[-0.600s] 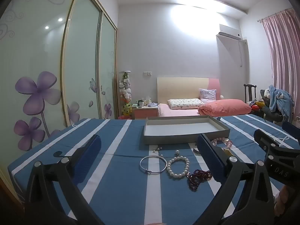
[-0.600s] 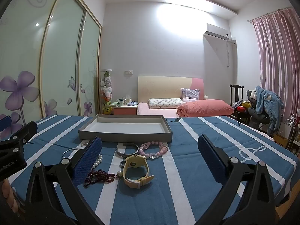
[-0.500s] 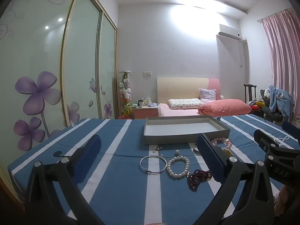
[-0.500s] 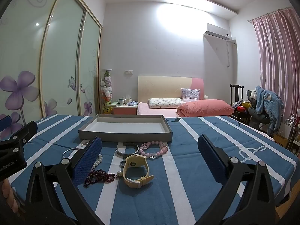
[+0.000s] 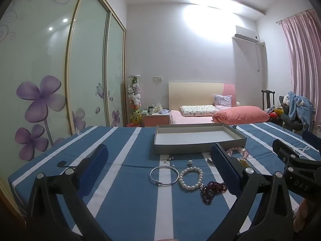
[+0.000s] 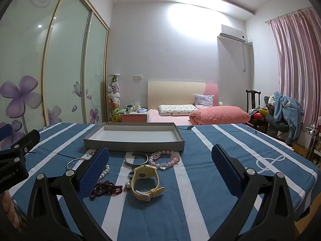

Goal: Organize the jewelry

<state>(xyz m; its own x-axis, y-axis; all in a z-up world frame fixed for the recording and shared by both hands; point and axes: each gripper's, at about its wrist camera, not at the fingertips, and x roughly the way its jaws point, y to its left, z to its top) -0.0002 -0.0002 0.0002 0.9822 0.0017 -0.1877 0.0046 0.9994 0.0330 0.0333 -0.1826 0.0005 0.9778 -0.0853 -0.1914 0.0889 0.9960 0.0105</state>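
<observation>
An empty grey tray (image 5: 198,150) (image 6: 132,146) stands on the blue striped tablecloth (image 5: 128,184). In front of it lie a silver bangle (image 5: 164,175), a pearl bracelet (image 5: 191,179), a dark red bead bracelet (image 5: 212,188) (image 6: 106,188), a cream watch (image 6: 146,182), a pink bead bracelet (image 6: 164,159) and a grey cuff (image 6: 136,159). My left gripper (image 5: 158,170) is open and empty above the bangle. My right gripper (image 6: 158,170) is open and empty above the watch.
The table's right edge (image 6: 309,182) and left edge (image 5: 12,180) are near. A bed (image 6: 200,114), a chair with clothes (image 6: 284,112) and a wardrobe (image 5: 60,70) stand beyond. The other gripper shows at the right (image 5: 297,170) and at the left (image 6: 14,160).
</observation>
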